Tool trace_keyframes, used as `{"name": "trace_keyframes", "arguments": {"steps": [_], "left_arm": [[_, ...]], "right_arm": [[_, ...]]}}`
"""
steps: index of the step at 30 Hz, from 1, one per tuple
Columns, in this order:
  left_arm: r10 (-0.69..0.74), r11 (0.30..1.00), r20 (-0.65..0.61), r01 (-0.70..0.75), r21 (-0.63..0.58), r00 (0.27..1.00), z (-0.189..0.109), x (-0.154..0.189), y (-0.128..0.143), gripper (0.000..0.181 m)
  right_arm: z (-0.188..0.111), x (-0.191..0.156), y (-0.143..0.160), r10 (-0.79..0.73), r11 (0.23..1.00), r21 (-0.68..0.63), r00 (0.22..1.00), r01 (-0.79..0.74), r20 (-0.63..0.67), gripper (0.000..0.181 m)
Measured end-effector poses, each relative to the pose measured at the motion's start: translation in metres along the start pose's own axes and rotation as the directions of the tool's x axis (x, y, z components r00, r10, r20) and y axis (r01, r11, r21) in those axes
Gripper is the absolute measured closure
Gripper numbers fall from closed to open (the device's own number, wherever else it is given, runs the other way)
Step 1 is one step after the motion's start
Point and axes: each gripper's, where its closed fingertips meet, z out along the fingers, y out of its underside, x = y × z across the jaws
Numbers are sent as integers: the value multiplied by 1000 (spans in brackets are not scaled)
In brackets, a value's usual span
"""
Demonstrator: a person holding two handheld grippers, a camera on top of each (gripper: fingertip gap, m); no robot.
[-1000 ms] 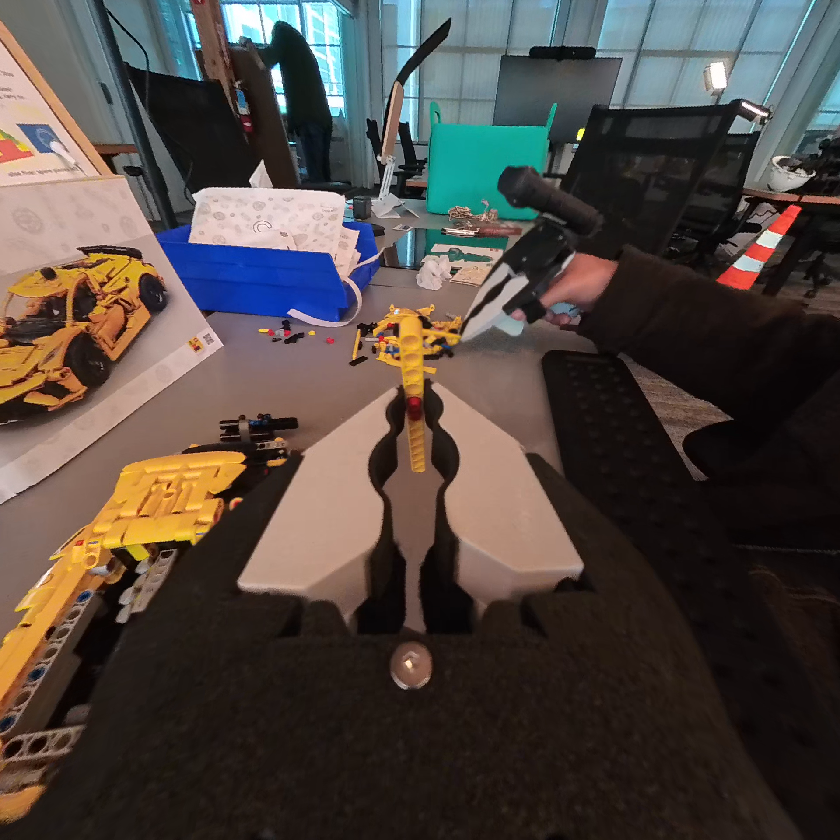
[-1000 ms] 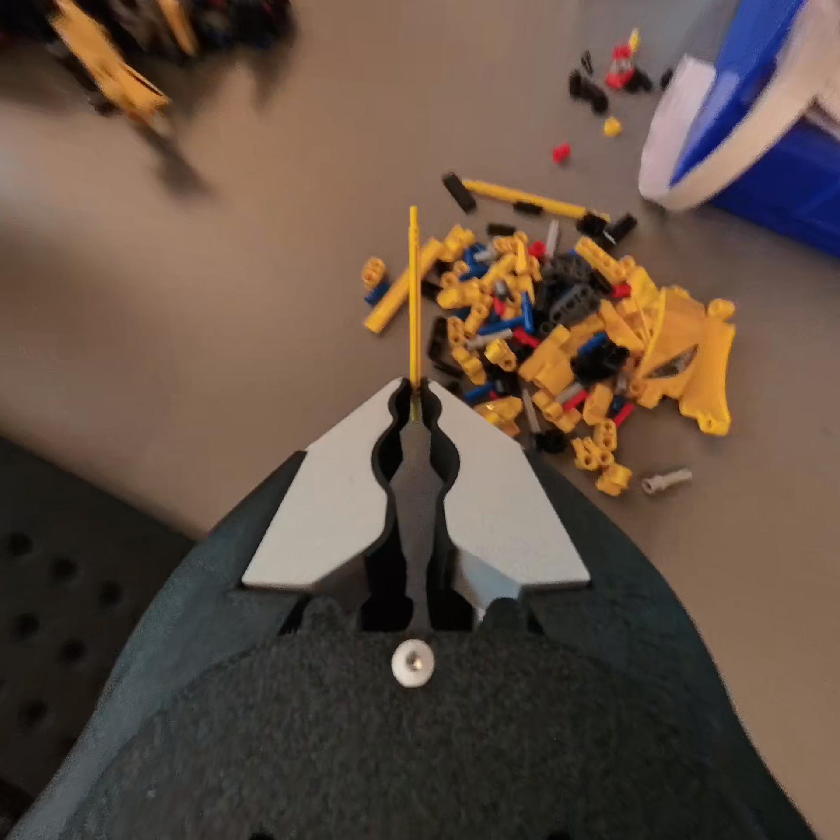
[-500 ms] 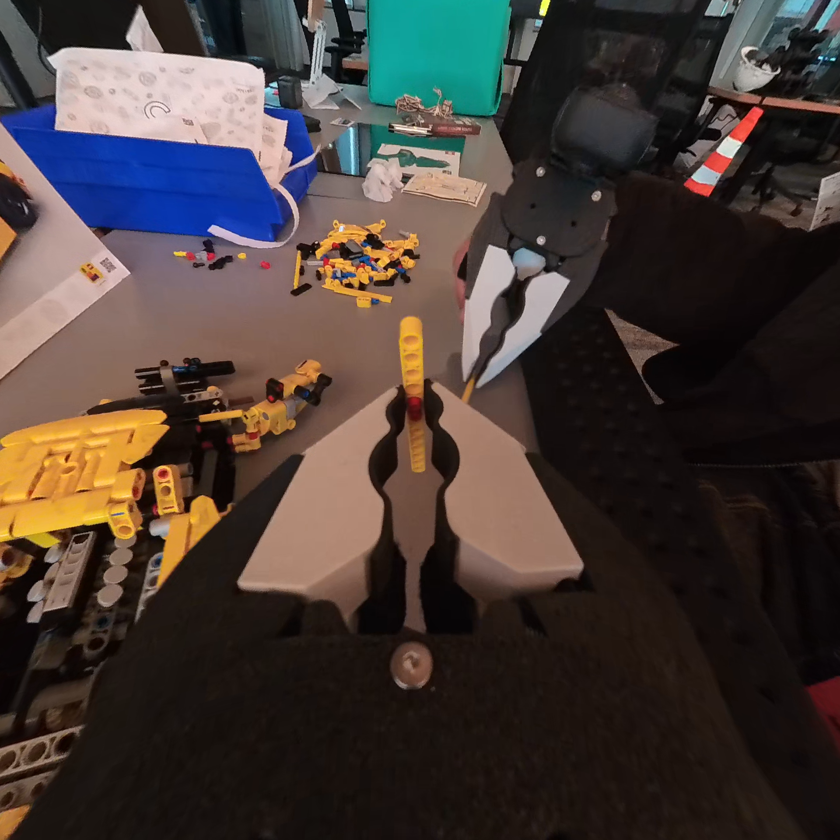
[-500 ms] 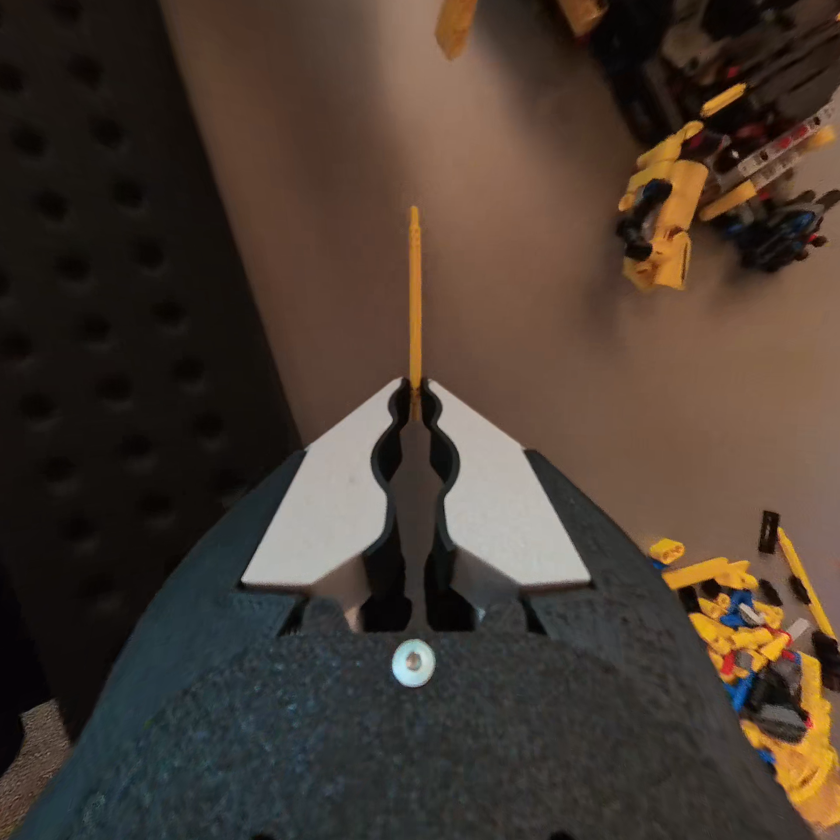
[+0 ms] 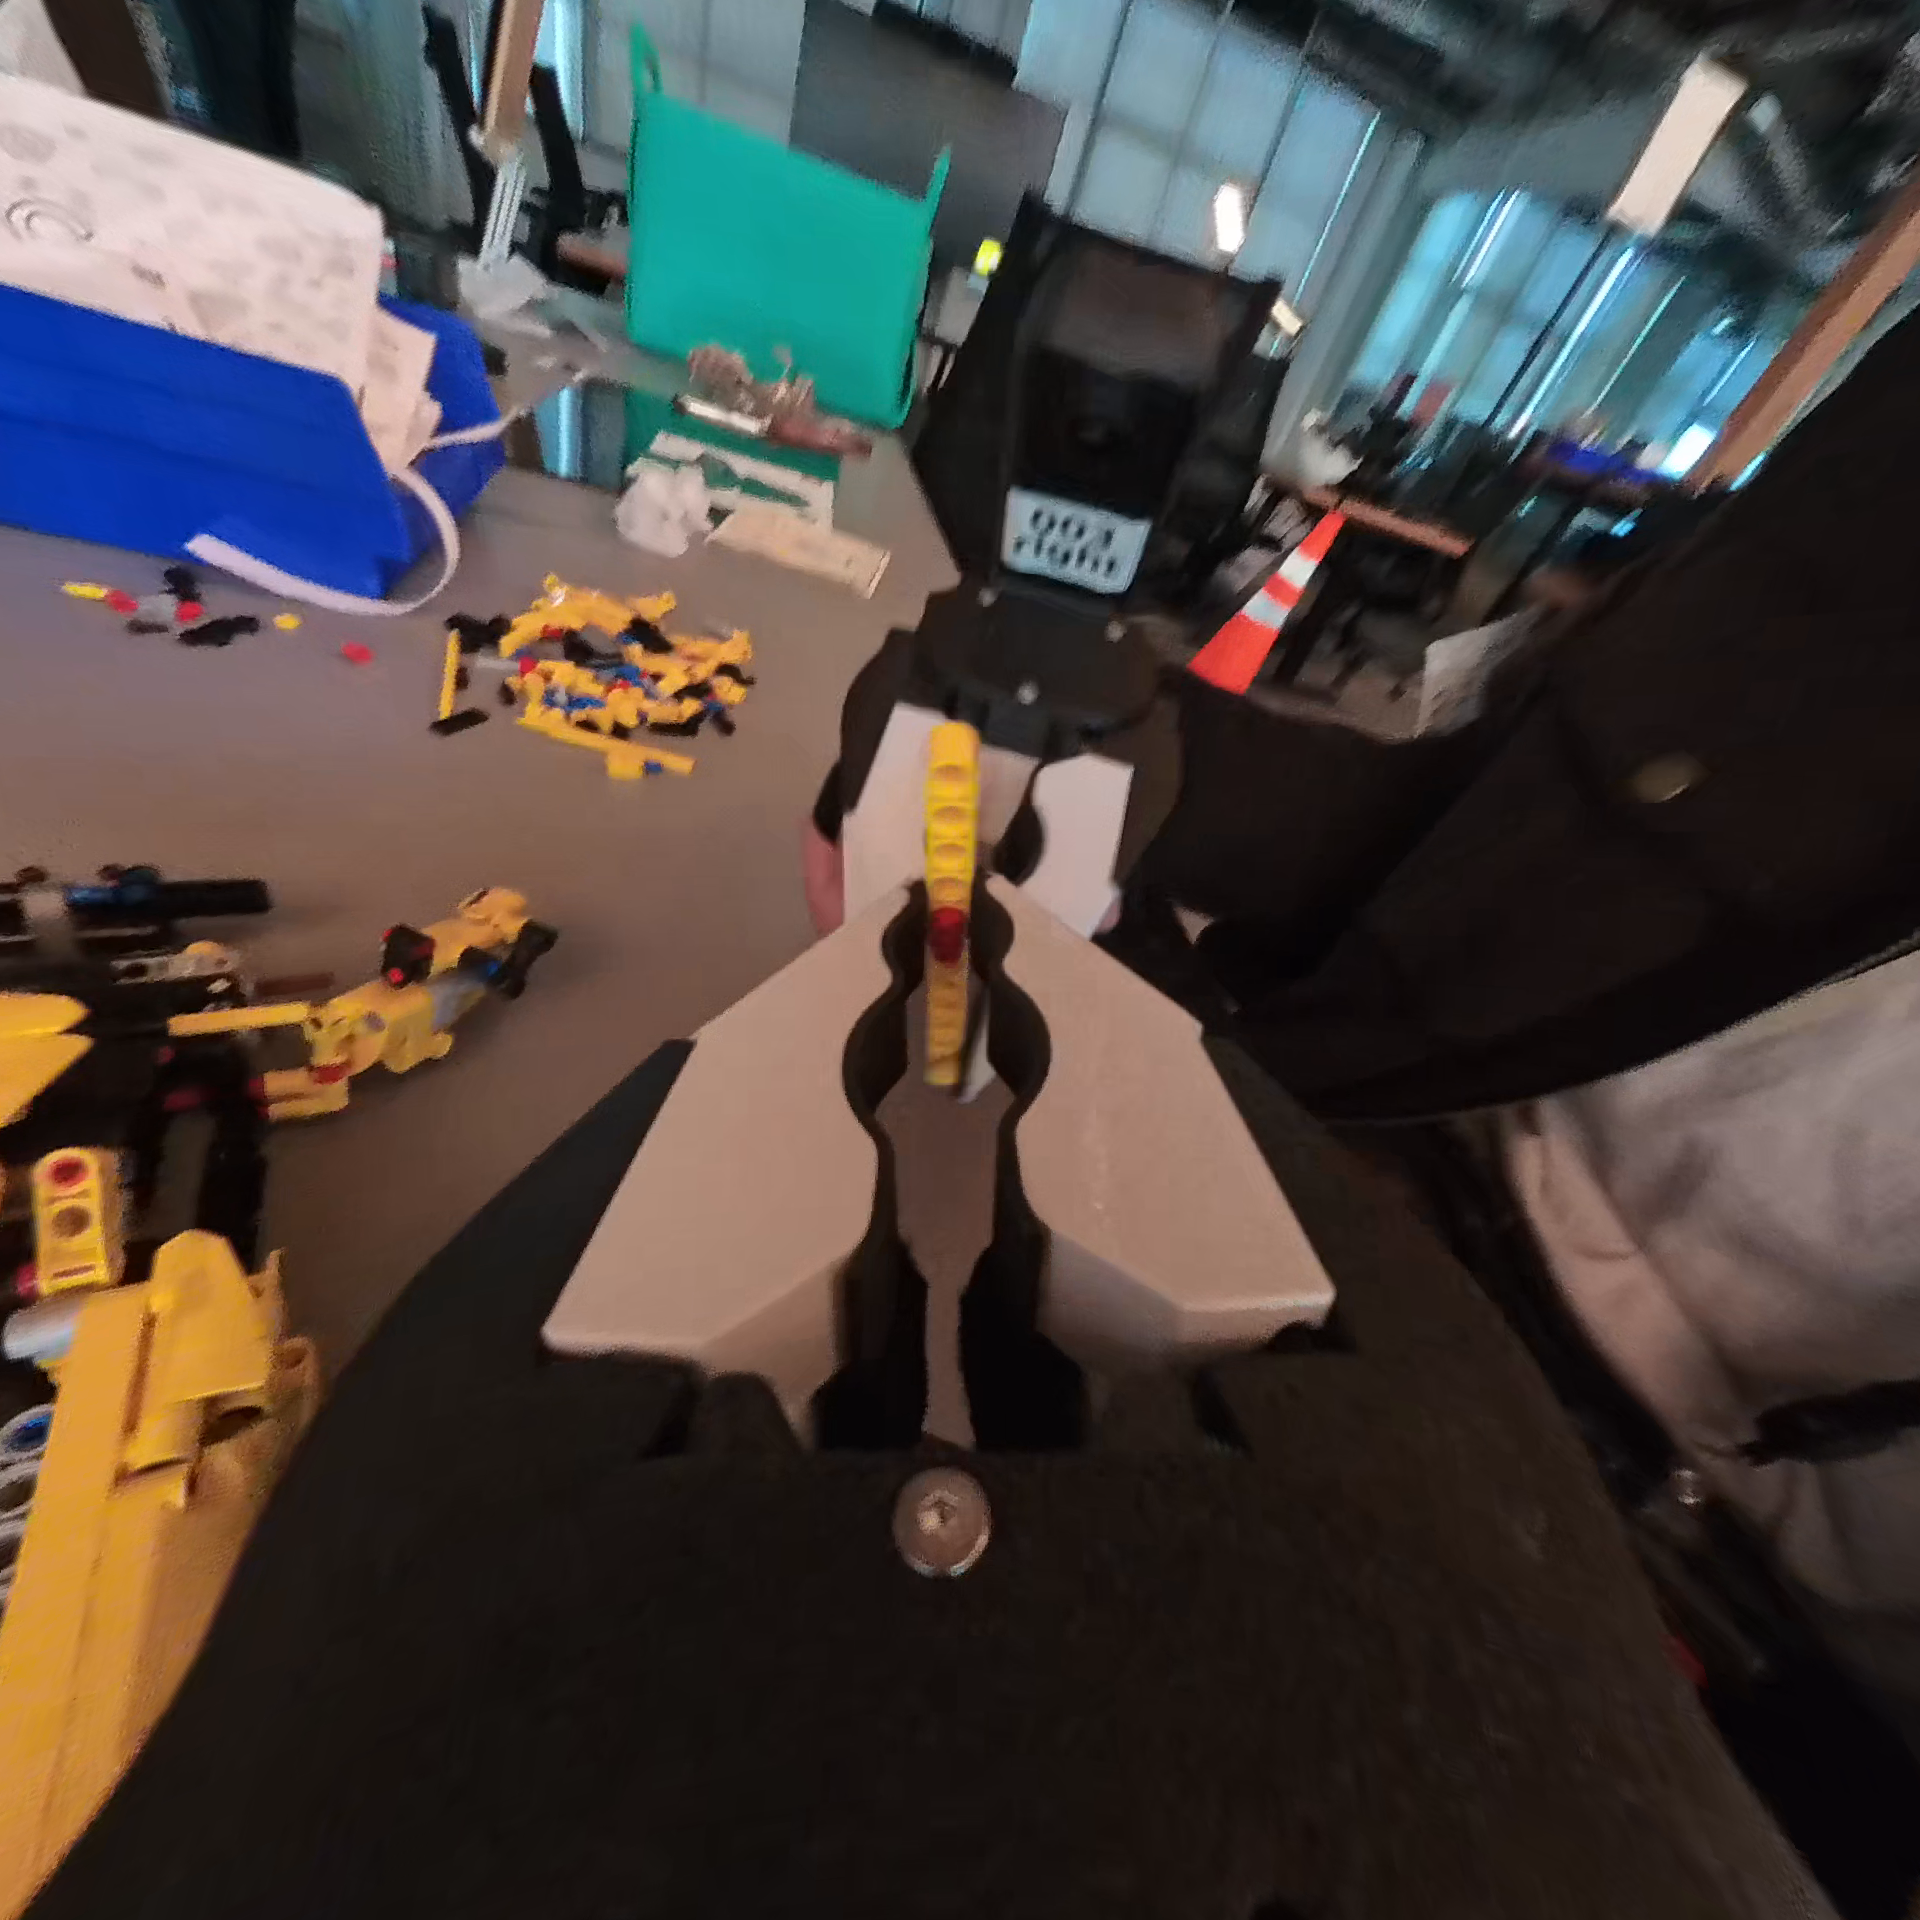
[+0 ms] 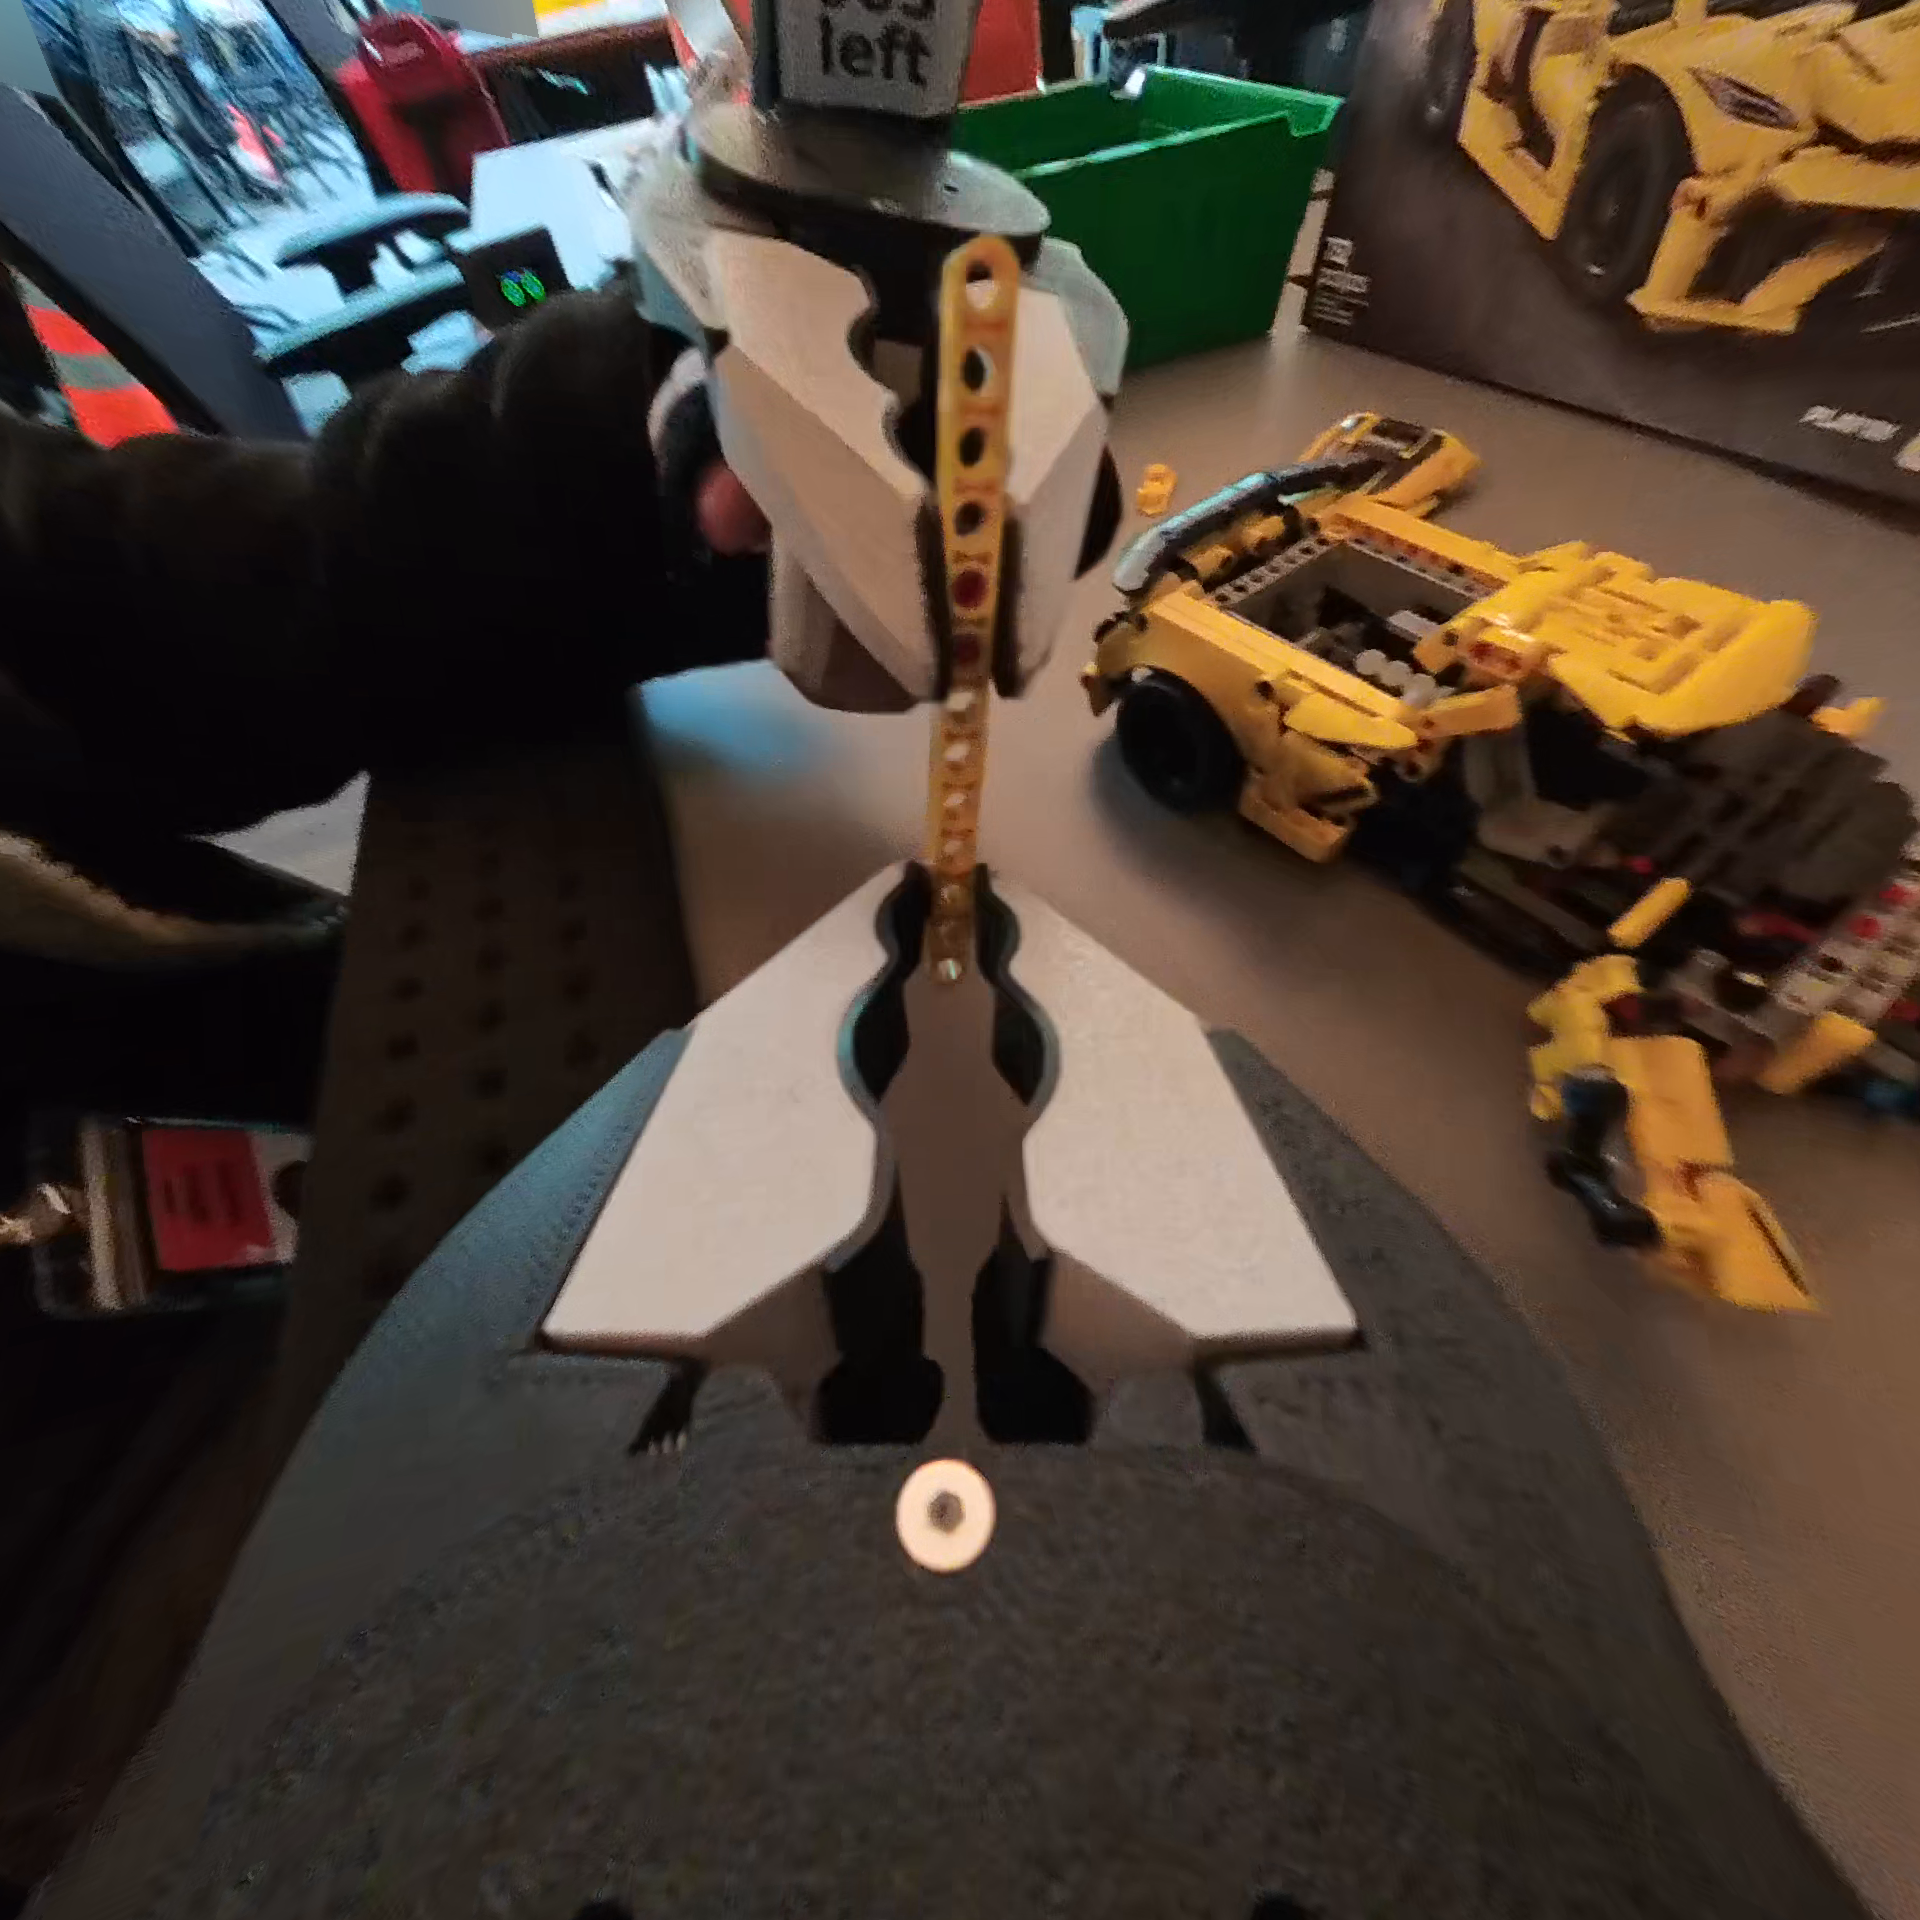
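Grippers now tip to tip, left gripper [image 5: 948, 914] and right gripper [image 6: 948, 883] jaws both clamped on yellow beam [image 6: 966, 582] (earlier apart).

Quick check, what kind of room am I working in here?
Likely an open office or workshop: a grey table strewn with loose toy bricks, a half-built yellow toy car, office chairs and big windows behind.

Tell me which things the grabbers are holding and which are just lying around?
Held:
left gripper, shut on the yellow holed beam
right gripper, shut on the thin yellow strip

Lying about:
loose brick pile
part-built yellow car
blue bin
green bin
car box
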Motion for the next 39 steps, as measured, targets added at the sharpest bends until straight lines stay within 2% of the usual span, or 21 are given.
{"name": "trace_keyframes", "arguments": {"steps": [7, 16, 19, 21, 28, 32, 35, 36, 37, 39], "left_arm": [[0, 985, 5, -1, 173, 1000, -10, 1, -28, 168], [22, 980, 36, -29, 198, 999, -7, -2, -30, 169], [26, 980, 29, -31, 197, 999, -5, -1, -30, 164], [55, 979, 23, -59, 196, 998, -5, 3, -30, 174], [47, 977, 12, -48, 209, 999, -3, 4, -30, 169], [52, 980, -9, -50, 192, 999, -3, 8, -29, 174], [58, 979, 3, -57, 194, 998, -6, 7, -31, 175], [65, 979, 21, -68, 191, 998, -8, 5, -31, 175], [73, 979, 38, -79, 188, 997, -11, 2, -32, 174], [82, 984, 63, -91, 156, 995, -16, -1, -30, 175]], "right_arm": [[-16, 1, -34, 194, 953, 218, 976, -211, 96, 175], [-13, -4, -29, 200, 957, 186, 972, -221, 125, 175], [-12, -8, -31, 206, 954, 188, 967, -233, 153, 175], [-13, -7, -31, 215, 951, 188, 963, -244, 159, 175], [-11, -14, -29, 225, 952, 163, 954, -258, 196, 175], [-11, -14, -28, 226, 952, 160, 954, -259, 199, 175], [-18, -5, -29, 168, 964, 186, 977, -190, 131, 172], [-26, 3, -28, 126, 972, 190, 988, -141, 88, 160], [-37, 16, -21, 85, 984, 153, 996, -86, 15, 152], [-59, 50, 18, -41, 995, -95, 984, 25, -172, 153]]}}
